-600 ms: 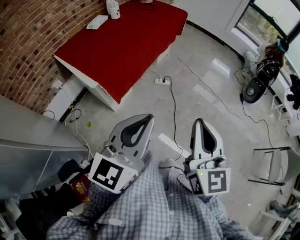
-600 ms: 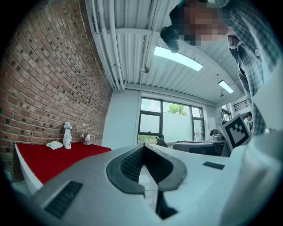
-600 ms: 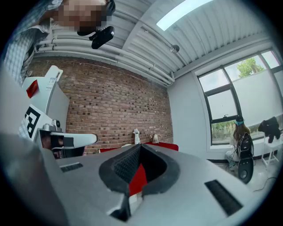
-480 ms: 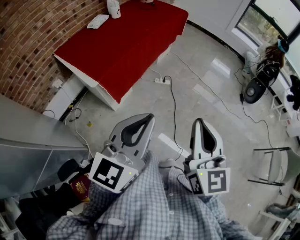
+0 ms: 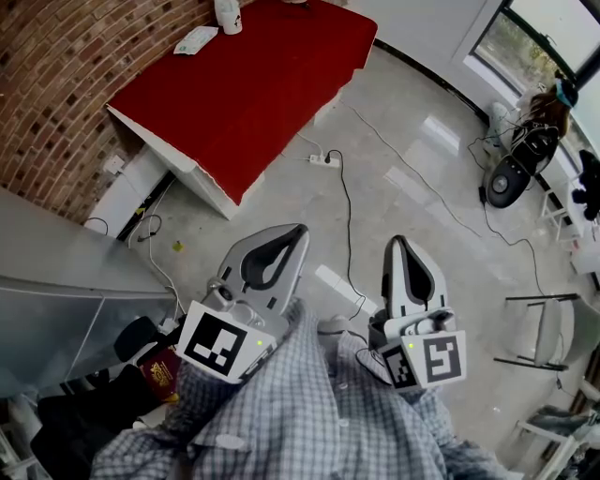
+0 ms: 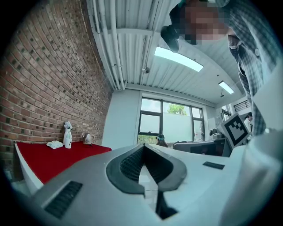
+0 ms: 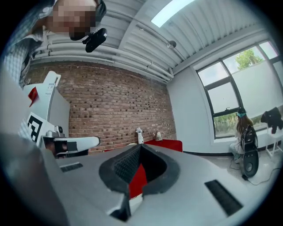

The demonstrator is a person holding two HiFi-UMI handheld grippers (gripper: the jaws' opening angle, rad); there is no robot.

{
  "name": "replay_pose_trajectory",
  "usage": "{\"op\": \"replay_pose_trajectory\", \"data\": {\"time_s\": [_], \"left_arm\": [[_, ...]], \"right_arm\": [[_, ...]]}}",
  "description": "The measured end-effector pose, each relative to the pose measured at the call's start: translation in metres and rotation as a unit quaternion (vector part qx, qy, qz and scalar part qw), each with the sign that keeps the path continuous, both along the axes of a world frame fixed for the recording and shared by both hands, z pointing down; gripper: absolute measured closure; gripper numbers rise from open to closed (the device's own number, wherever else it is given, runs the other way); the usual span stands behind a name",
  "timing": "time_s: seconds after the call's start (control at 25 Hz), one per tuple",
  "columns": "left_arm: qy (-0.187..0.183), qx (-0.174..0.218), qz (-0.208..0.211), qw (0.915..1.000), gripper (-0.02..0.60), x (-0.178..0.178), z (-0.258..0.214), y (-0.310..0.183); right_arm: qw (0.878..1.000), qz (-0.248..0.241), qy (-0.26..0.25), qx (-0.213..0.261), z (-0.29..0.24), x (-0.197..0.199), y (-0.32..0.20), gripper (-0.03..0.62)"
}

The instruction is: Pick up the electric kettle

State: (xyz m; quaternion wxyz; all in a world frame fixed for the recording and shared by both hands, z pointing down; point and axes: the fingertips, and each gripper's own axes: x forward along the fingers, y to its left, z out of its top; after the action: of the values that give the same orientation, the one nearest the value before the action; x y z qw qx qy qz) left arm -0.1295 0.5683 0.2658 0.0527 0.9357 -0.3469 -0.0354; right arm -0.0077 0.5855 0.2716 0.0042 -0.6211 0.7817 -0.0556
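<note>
In the head view, the left gripper and the right gripper were held level in front of the person's chest. Both had their jaws closed on nothing. The red table lay well ahead across open floor, up and to the left. A white bottle stood at its far end, but the kettle could not be made out at the frame's top edge. In the left gripper view, the electric kettle stood upright just beside the bottle, far off and left of the shut jaw tips. In the right gripper view, the kettle sat slightly right of the closed tips. Its handle's direction was too small to read. The left gripper seemed marginally nearer the table.
</note>
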Motion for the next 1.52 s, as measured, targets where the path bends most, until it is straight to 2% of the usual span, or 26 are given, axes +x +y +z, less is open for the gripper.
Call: {"op": "replay_pose_trajectory", "data": {"time_s": [0.24,0.32,0.52,0.72,1.08,1.32,1.52], "left_arm": [[0.005,-0.003,0.000,1.0000,0.581,-0.007,-0.001,0.000],[0.006,-0.002,-0.003,1.0000,0.581,-0.010,0.000,-0.001],[0.011,0.001,-0.013,0.9998,0.581,-0.017,0.002,-0.007],[0.004,-0.002,-0.024,0.9997,0.581,-0.012,0.003,-0.024],[-0.017,-0.011,-0.044,0.9988,0.581,0.009,0.014,-0.083],[-0.012,-0.030,-0.054,0.9980,0.581,0.049,0.015,-0.142],[-0.008,-0.025,-0.060,0.9978,0.581,0.079,0.013,-0.188]], "right_arm": [[0.998,-0.047,0.000,-0.029,0.003,-0.019,0.000,0.588],[0.999,-0.036,0.004,-0.023,0.001,-0.017,0.001,0.588],[0.999,0.011,0.052,-0.004,-0.002,-0.001,0.000,0.588],[0.998,0.021,0.065,0.010,-0.007,0.014,-0.017,0.588],[0.997,-0.004,0.078,0.019,0.000,0.040,-0.082,0.588],[0.996,-0.019,0.085,0.001,0.006,0.072,-0.150,0.588],[0.996,-0.036,0.084,0.005,0.004,0.100,-0.191,0.588]]}}
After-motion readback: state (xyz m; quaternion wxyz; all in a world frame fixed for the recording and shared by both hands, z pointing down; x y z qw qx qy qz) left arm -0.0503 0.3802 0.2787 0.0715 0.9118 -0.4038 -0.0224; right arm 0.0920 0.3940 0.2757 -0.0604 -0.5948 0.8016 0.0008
